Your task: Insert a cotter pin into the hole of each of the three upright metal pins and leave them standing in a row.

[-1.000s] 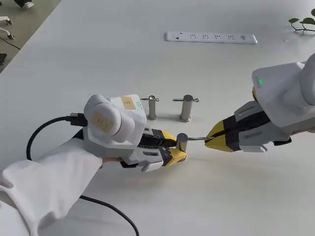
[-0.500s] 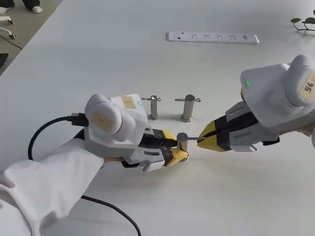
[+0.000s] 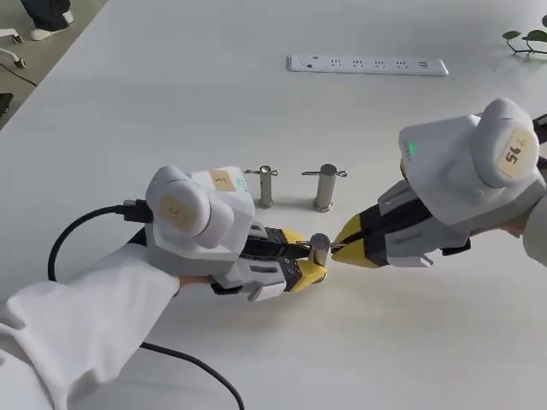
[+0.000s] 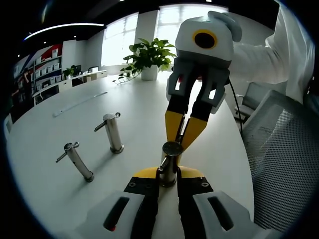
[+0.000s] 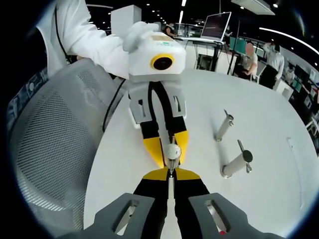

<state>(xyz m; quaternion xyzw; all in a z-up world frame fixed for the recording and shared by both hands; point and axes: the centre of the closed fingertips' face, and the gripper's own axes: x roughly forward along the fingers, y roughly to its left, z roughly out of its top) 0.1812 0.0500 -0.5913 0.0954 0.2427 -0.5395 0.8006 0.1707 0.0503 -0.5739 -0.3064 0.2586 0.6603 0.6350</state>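
Standing upright on the white desk (image 3: 171,94), the third metal pin (image 3: 320,249) sits between the two grippers: the left gripper (image 3: 309,263) has its jaws clamped on the lower shaft, and the right gripper (image 3: 340,246) has its jaws pinched on a cotter pin (image 5: 171,168) that points into the pin's head. Just behind stand a slim pin (image 3: 265,186) and a thicker pin (image 3: 325,188), side by side, each with a wire through its top. Beyond them bare desk runs to a power strip (image 3: 367,65), well apart; the desk's left edge lies far off at the upper left, and a black cable (image 3: 77,226) trails behind the left gripper. Since half a second ago the right gripper has closed in, so the wire showing between its jaws and the pin has shrunk almost to nothing; the left gripper has stayed put
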